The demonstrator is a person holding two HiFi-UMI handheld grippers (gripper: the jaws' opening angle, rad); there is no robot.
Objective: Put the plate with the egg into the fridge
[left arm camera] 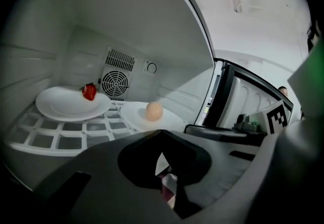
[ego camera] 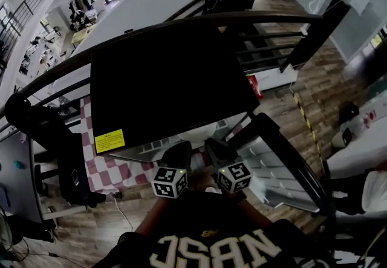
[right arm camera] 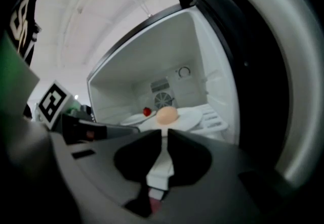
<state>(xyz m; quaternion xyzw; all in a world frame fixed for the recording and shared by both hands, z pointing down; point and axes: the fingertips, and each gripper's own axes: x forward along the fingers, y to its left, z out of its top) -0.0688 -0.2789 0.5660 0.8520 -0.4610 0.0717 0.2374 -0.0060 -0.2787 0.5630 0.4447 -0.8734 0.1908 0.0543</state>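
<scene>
Head view: the fridge's (ego camera: 169,85) black top hides its inside and the tips of the left gripper (ego camera: 177,160) and right gripper (ego camera: 221,153).

Left gripper view: jaws pinch the plate's (left arm camera: 135,115) half-hidden near rim. The plate, with the egg (left arm camera: 154,111) on it, is over the shelf (left arm camera: 66,134).

Right gripper view: jaws clamp the rim too.

Egg plate (right arm camera: 190,120) rim behind fingers (right arm camera: 134,156)

In the white-walled fridge (left arm camera: 61,26): tan oval egg (left arm camera: 154,111) on round white plate (left arm camera: 132,116), red strawberry (left arm camera: 89,91) on second white plate (left arm camera: 61,105).
</scene>
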